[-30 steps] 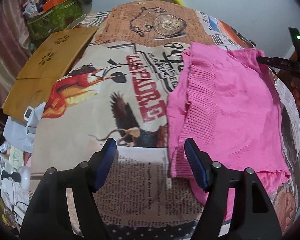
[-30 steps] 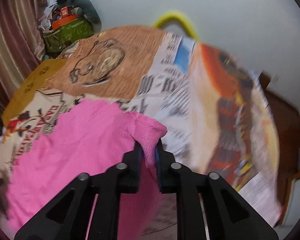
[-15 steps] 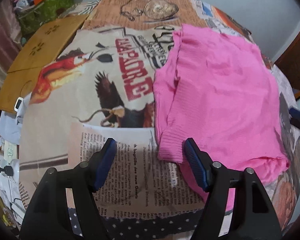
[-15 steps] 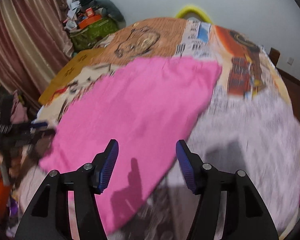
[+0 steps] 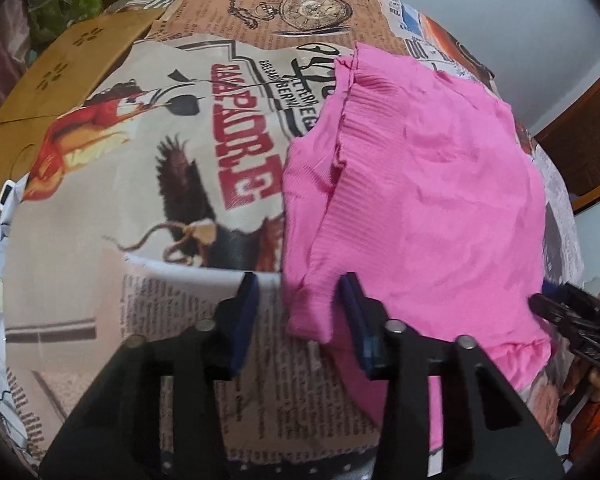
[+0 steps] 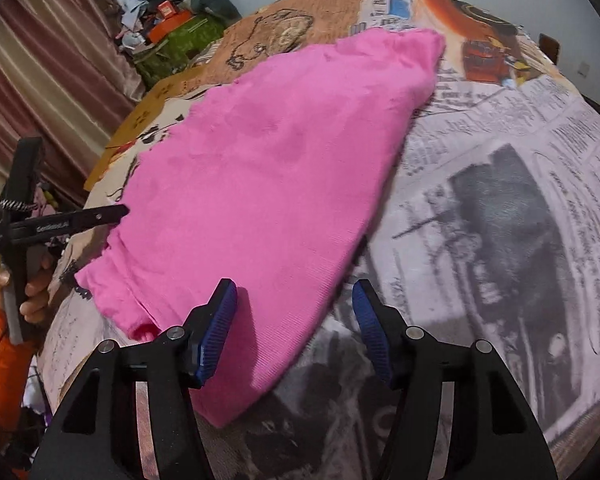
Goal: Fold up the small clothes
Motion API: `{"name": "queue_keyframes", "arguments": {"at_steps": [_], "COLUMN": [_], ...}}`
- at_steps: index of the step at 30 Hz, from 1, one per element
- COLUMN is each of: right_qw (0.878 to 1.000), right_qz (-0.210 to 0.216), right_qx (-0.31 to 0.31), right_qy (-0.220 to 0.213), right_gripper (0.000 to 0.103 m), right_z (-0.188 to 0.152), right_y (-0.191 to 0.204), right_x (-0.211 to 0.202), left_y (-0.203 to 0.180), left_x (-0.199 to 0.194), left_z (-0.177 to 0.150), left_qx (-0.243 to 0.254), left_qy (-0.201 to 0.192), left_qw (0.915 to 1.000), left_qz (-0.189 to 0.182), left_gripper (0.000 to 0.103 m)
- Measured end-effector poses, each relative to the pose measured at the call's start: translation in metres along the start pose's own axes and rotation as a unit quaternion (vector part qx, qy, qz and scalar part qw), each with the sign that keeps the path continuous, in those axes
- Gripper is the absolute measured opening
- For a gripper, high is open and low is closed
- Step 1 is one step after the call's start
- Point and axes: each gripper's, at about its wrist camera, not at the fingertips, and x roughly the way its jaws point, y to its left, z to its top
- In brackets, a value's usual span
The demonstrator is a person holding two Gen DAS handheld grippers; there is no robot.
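A pink knit garment (image 5: 420,184) lies spread on a table covered in printed newspaper sheets (image 5: 172,184). In the left wrist view my left gripper (image 5: 300,312) points down at its near left corner. The ribbed hem (image 5: 312,304) sits between the closing jaws, and the left pad (image 5: 246,312) stands clear of it. In the right wrist view the same garment (image 6: 284,168) fills the middle. My right gripper (image 6: 296,320) straddles its near right edge, jaws closing, pads not touching the cloth. Each gripper shows in the other's view: left gripper (image 6: 60,220), right gripper (image 5: 572,312).
A brown wooden board (image 5: 60,80) lies at the table's far left. Beyond it stands a green bag with clutter on top (image 6: 176,44), next to a striped curtain (image 6: 40,80). A hand in an orange sleeve (image 6: 32,292) holds the left gripper. The newspaper (image 6: 500,200) to the garment's right lies bare.
The right gripper let go of the pink corner it was pinching, opened and moved to the garment's near right edge. The left jaws narrowed around the ribbed hem corner.
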Motion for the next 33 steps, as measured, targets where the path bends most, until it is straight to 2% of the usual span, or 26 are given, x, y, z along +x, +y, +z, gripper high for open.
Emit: {"name": "queue_keyframes", "arguments": {"at_steps": [1, 2, 4, 10, 18, 23, 29, 33], "right_qw": [1.0, 1.0, 1.0, 1.0, 0.999, 0.998, 0.998, 0.998], "right_qz": [-0.004, -0.011, -0.007, -0.011, -0.039, -0.048, -0.045, -0.04], "right_qx": [-0.003, -0.004, -0.007, -0.019, -0.024, -0.018, -0.016, -0.023], "right_qy": [0.002, 0.002, 0.001, -0.005, -0.016, -0.019, -0.034, -0.046], "right_gripper": [0.027, 0.015, 0.007, 0.004, 0.004, 0.003, 0.003, 0.003], "right_z": [-0.001, 0.0, -0.001, -0.007, -0.016, -0.021, -0.034, -0.036], "right_y": [0.002, 0.002, 0.001, -0.007, -0.027, -0.038, -0.035, -0.026], "right_x": [0.002, 0.003, 0.003, -0.008, -0.034, -0.047, -0.067, -0.078], "left_y": [0.0, 0.001, 0.001, -0.014, -0.052, -0.071, -0.069, -0.066], "left_x": [0.001, 0.002, 0.002, -0.009, -0.026, -0.034, -0.043, -0.049], "left_z": [0.001, 0.003, 0.004, -0.01, -0.044, -0.057, -0.061, -0.06], "left_qx": [-0.003, -0.012, -0.022, 0.002, 0.04, 0.065, 0.068, 0.075], "left_qy": [0.0, 0.003, 0.005, 0.003, 0.004, 0.0, -0.013, -0.007], "left_qw": [0.9999, 0.9995, 0.9993, 1.0, 0.999, 0.9978, 0.9974, 0.9966], "left_qz": [-0.012, -0.028, -0.03, -0.008, -0.021, -0.012, 0.021, 0.034], "left_gripper": [0.018, 0.013, 0.011, 0.01, 0.01, 0.01, 0.01, 0.01]}}
